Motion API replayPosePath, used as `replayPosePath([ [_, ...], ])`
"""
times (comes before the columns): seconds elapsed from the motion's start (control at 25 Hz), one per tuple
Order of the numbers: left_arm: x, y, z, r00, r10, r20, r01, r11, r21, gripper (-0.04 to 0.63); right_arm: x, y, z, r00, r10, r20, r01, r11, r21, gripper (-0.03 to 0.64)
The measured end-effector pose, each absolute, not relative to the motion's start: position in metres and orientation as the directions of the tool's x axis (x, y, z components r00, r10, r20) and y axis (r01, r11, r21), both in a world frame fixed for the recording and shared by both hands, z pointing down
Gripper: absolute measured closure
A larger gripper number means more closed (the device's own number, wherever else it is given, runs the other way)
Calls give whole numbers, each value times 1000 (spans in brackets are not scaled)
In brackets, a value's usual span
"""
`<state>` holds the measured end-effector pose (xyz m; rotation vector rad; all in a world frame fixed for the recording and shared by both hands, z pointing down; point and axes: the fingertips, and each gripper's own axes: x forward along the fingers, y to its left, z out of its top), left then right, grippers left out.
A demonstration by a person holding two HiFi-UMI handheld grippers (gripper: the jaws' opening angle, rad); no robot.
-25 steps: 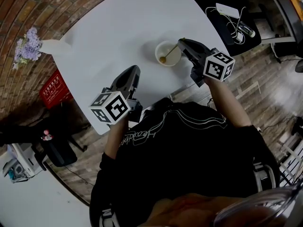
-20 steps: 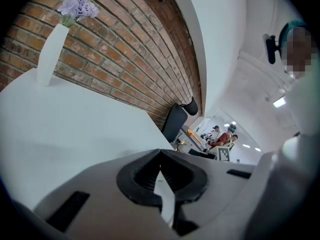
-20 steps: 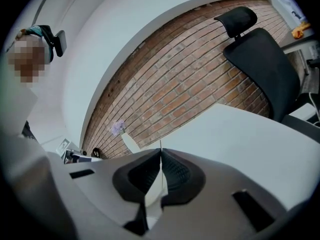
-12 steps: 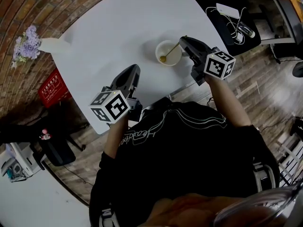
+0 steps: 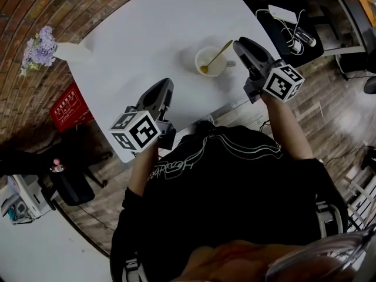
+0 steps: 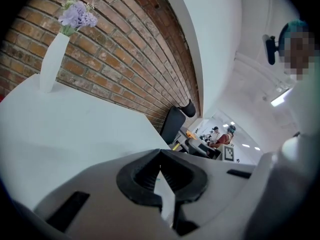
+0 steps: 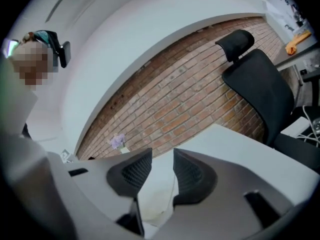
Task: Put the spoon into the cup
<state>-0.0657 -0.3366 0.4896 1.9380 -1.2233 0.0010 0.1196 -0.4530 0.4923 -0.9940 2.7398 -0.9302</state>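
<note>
Nearest, the left gripper (image 5: pixel 163 90) hovers over the white table (image 5: pixel 147 34), jaws clenched on nothing. The right gripper (image 5: pixel 243 44) has let go and pulled back, its empty jaws opening. Beyond, the gold spoon (image 5: pixel 217 54) now leans free inside the cup (image 5: pixel 210 62); the placing looks done.

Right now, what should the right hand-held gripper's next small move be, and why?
Probably draw the right hand-held gripper back, clear of the cup. The spoon already leans inside the cup, and the jaws are opening with nothing between them, so nothing is left to hold.
</note>
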Motion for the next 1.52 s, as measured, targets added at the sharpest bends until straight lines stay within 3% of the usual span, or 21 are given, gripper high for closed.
replayPosePath([
  [0.12, -71, -328, 479, 523, -758, 389, -748, -190, 636, 591, 116, -436, 452, -807, -590, 31, -506, 663, -552, 574],
  [0.44, -81, -294, 432, 536, -782, 319, -734, -244, 633, 591, 81, -370, 395, -862, -502, -69, -380, 731, -567, 612],
  [0.92, -84, -227, 404, 575, -780, 246, -705, -321, 632, 591, 20, -248, 411, -950, -311, 9, -262, 782, -566, 620],
  [1.52, -83, -189, 378, 594, -774, 219, -713, -381, 589, 591, 17, -213, 390, -943, -333, -15, -270, 790, -550, 620],
])
